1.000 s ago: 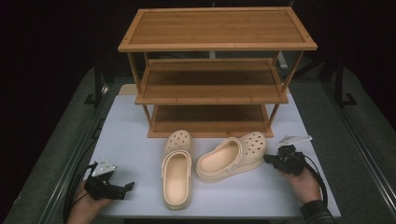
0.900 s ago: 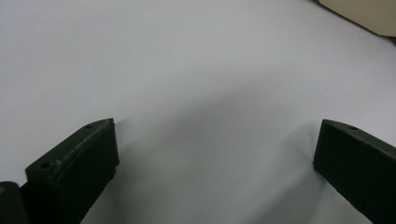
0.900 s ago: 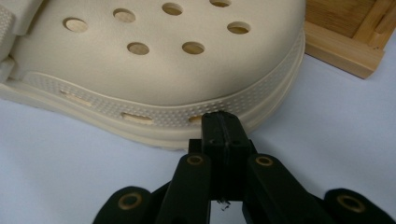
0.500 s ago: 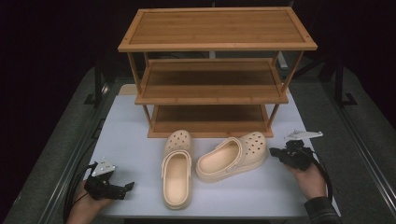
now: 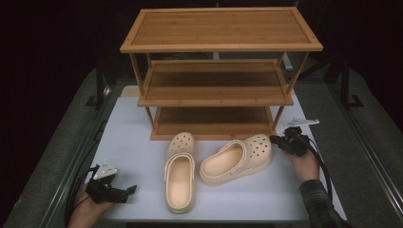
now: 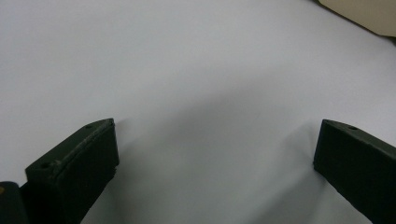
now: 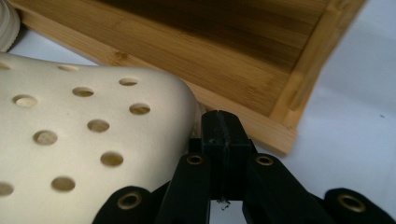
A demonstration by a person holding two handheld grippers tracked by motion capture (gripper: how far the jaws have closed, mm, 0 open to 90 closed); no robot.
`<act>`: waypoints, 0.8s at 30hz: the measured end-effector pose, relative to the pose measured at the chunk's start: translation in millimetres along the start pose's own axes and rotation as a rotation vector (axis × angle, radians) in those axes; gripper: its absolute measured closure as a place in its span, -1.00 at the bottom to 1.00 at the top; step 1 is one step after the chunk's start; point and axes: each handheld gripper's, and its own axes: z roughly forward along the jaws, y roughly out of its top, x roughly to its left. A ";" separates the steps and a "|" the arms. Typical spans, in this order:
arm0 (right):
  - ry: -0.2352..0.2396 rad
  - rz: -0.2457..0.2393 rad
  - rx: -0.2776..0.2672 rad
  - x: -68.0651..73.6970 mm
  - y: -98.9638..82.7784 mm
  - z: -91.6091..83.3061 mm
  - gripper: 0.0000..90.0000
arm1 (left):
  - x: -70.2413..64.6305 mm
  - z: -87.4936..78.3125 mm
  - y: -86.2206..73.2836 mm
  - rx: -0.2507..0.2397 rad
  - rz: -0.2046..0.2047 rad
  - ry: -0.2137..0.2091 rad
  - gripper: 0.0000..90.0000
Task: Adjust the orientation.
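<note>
Two cream clogs lie on the white table in front of a wooden rack. The left clog [image 5: 180, 175] points away from me and the right clog [image 5: 235, 159] lies at an angle, toe to the right. My right gripper [image 5: 274, 139] is shut with nothing between its jaws. Its tips [image 7: 222, 126] sit right beside the holed toe of the right clog [image 7: 70, 140], by the bottom shelf of the rack [image 7: 224, 56]; contact is unclear. My left gripper [image 5: 130, 190] rests open at the table's near left corner, its jaws wide over bare table [image 6: 215, 140].
The three-shelf bamboo rack [image 5: 218, 47] stands at the back of the table [image 5: 128, 137], its shelves bare. A sliver of the left clog [image 6: 369, 11] shows at the top right of the left gripper view. Black cables trail from both grippers.
My right hand has moved away from me toward the rack, bringing the shut gripper up to the right clog's toe. The left gripper and both clogs have stayed put.
</note>
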 end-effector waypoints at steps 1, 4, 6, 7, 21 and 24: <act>0.006 0.000 0.002 0.6 0.4 2.9 0.99 | 0.0 0.0 0.0 0.000 0.000 0.000 -1.00; 0.001 -0.008 -0.001 0.7 0.1 4.8 1.00 | 0.0 0.0 0.0 0.000 0.000 0.000 -1.00; 0.017 -0.010 -0.004 1.5 -0.3 4.1 1.00 | 0.1 0.1 0.1 0.001 0.000 0.000 -1.00; 0.027 -0.016 -0.004 3.1 -0.2 4.7 1.00 | 0.1 0.1 0.2 0.002 0.000 0.000 -1.00; 0.059 -0.013 -0.073 20.6 13.7 -28.1 0.65 | 0.0 0.2 0.1 -0.001 0.000 0.000 -1.00; 0.111 -0.025 -0.091 35.1 21.6 -34.1 0.57 | 0.0 0.2 0.1 0.000 0.000 0.000 -1.00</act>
